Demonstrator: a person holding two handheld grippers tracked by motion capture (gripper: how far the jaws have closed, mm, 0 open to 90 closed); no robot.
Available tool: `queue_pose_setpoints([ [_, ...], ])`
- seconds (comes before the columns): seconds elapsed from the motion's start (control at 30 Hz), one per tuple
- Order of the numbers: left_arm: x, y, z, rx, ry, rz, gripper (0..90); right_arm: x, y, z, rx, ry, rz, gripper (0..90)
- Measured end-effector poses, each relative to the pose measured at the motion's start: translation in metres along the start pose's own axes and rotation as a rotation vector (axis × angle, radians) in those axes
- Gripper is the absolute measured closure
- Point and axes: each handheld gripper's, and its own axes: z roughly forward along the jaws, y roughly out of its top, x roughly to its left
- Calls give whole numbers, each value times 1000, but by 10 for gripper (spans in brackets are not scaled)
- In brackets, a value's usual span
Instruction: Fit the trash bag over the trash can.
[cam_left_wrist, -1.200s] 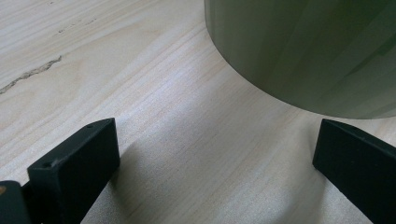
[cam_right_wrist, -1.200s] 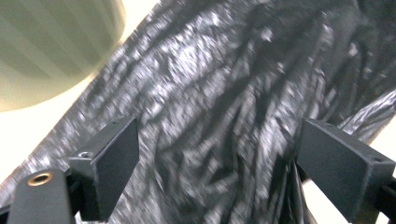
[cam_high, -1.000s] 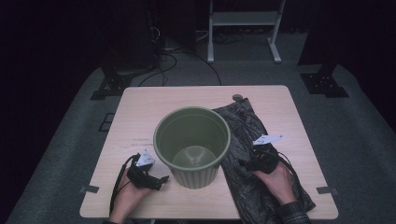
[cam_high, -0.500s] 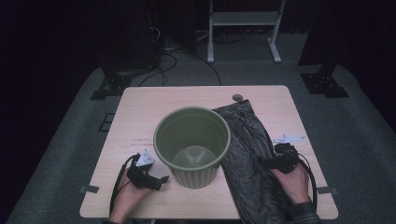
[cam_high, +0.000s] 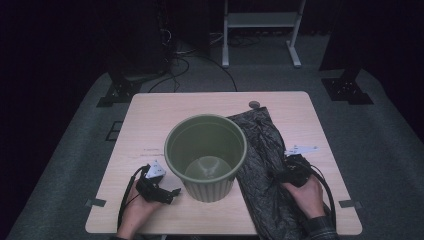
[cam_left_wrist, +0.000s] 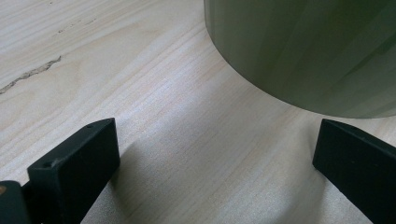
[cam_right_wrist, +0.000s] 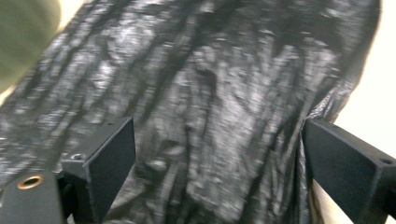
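Observation:
A green ribbed bin (cam_high: 206, 155) stands upright and empty in the middle of the wooden table (cam_high: 150, 120). A crumpled black plastic bag (cam_high: 260, 150) lies flat to its right, from the far edge to the front edge. My left gripper (cam_high: 172, 192) rests on the table at the bin's front left, pointing at its base, jaws open. In the left gripper view the gripper (cam_left_wrist: 215, 154) has bare wood between its jaws, with the bin's wall (cam_left_wrist: 303, 51) just ahead. My right gripper (cam_high: 276, 177) lies on the bag. In its own view the right gripper (cam_right_wrist: 219, 163) is open, jaws astride the bag (cam_right_wrist: 210, 84).
A small round disc (cam_high: 254, 105) is set in the table near the far edge. Behind the table stand a white metal frame (cam_high: 260, 20) and black stand feet (cam_high: 347, 90), with cables (cam_high: 200, 55) on the grey floor. The bin (cam_right_wrist: 23, 32) edges the right gripper view's upper left.
The right hand shifted right across the bag, then came back slightly to the left. The left hand, the bin and the bag have stayed where they were.

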Motion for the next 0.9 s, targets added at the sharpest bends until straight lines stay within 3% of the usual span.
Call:
queue_pose_setpoints([
  [0.13,0,0,0,0,0,0,0,20,8,12,-2,21,-54,97],
  [0.43,0,0,0,0,0,1,0,48,21,30,10,59,-103,97],
  [0.5,0,0,0,0,0,1,0,54,23,32,23,44,-123,97],
  [0.57,0,0,0,0,0,1,0,61,23,35,36,0,-161,98],
  [0.73,0,0,0,1,-1,1,0,64,22,35,26,-4,-163,100],
  [0.87,0,0,0,0,-1,1,0,64,21,32,3,-3,-163,290],
  [0.9,0,0,0,0,0,1,0,63,21,30,-4,-2,-166,387],
])
